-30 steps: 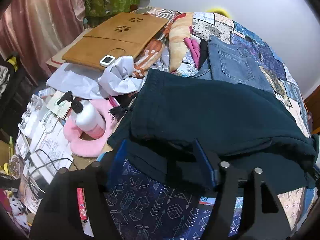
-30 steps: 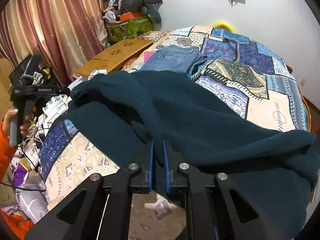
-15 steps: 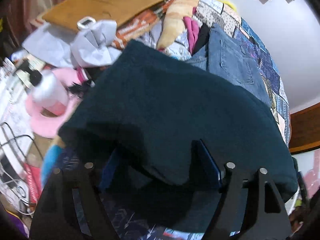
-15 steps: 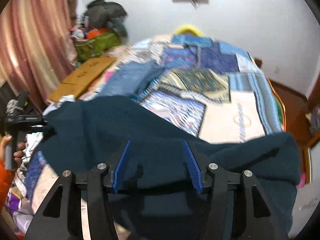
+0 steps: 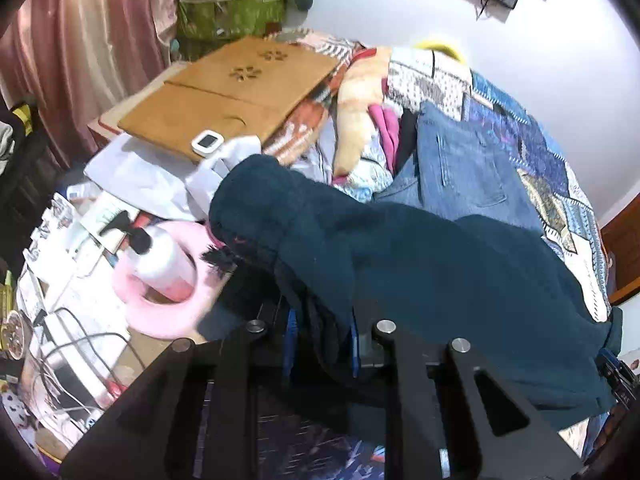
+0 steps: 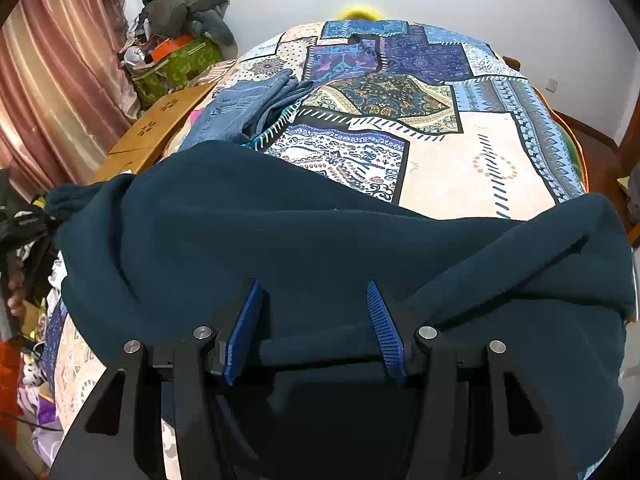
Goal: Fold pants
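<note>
Dark teal pants lie spread across the patchwork bed and fill the lower half of both views. My left gripper is at their left end. Its jaws are closing, and a bunched fold of the cloth is pinched between the blue pads. My right gripper hovers over the pants near their front edge. It is open, with its blue pads well apart and the cloth lying loose under the gap. At the left rim of the right wrist view, a hand holds the other gripper's handle.
Folded blue jeans lie farther back on the bed. A wooden lap desk leans at the bed's left side. Beside the bed sit a lotion bottle, a pink ring cushion, papers and cables. A green bag stands by the curtain.
My left jaws went from wide open to closed on the pants' edge. My right jaws, shut on the cloth a second ago, opened and let it drop, and the view swung towards the bed.
</note>
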`<state>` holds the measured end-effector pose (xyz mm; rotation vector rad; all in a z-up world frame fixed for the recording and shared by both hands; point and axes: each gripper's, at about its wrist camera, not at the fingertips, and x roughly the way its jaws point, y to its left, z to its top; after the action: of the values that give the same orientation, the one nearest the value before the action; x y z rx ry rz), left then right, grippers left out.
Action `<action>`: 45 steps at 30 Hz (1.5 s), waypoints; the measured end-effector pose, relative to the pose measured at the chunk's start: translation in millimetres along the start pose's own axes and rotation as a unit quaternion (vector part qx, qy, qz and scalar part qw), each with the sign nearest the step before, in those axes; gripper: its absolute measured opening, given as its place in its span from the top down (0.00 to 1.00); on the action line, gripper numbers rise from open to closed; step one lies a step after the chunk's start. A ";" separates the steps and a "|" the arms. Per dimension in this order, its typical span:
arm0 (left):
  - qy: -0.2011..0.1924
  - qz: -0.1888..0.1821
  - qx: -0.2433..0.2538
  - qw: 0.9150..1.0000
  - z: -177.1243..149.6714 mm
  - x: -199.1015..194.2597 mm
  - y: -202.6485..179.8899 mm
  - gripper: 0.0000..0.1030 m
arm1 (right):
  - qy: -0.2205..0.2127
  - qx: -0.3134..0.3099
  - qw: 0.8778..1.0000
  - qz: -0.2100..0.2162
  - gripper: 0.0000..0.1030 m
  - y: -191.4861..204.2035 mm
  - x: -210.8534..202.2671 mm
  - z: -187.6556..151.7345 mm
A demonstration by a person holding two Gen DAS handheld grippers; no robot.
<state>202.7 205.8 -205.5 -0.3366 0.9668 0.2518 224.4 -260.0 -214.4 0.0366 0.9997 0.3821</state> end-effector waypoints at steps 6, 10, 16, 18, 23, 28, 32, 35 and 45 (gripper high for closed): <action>0.047 0.014 0.010 0.999 -22.4 23.5 16.8 0.78 | -0.011 0.010 1.000 0.003 0.49 3.1 -8.1 -2.3; 0.076 0.029 0.029 0.996 -45.1 41.5 12.7 0.71 | -0.016 0.020 1.000 0.000 0.49 -2.4 -17.9 -2.8; 0.042 0.064 0.059 0.995 -40.2 13.4 2.1 0.46 | -0.046 0.045 0.997 -0.033 0.43 -30.5 -48.2 -4.3; 0.023 0.064 0.061 0.996 -32.8 -1.3 -2.0 0.37 | -0.055 0.058 0.996 -0.043 0.43 -42.9 -58.0 -4.4; -0.011 0.055 0.078 0.995 -13.6 -24.6 -24.5 0.27 | -0.069 0.095 0.989 -0.085 0.43 -86.7 -80.2 -3.1; -0.028 0.039 0.102 0.994 4.7 -25.6 -60.0 0.22 | -0.081 0.127 0.980 -0.130 0.41 -132.5 -97.8 3.6; -0.032 0.023 0.118 0.992 20.0 -16.1 -94.3 0.21 | -0.087 0.156 0.971 -0.160 0.38 -172.2 -103.3 12.2; -0.028 0.011 0.131 0.991 29.4 -4.3 -120.4 0.19 | -0.080 0.181 0.966 -0.169 0.38 -199.2 -97.4 19.3; 0.008 -0.004 0.190 0.982 27.5 39.6 -189.1 0.19 | -0.030 0.280 0.949 -0.142 0.38 -281.3 -41.1 48.5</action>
<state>312.4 44.9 -192.7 0.0089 1.0059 0.0534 328.2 -529.0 -211.7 0.4117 1.0102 -0.1753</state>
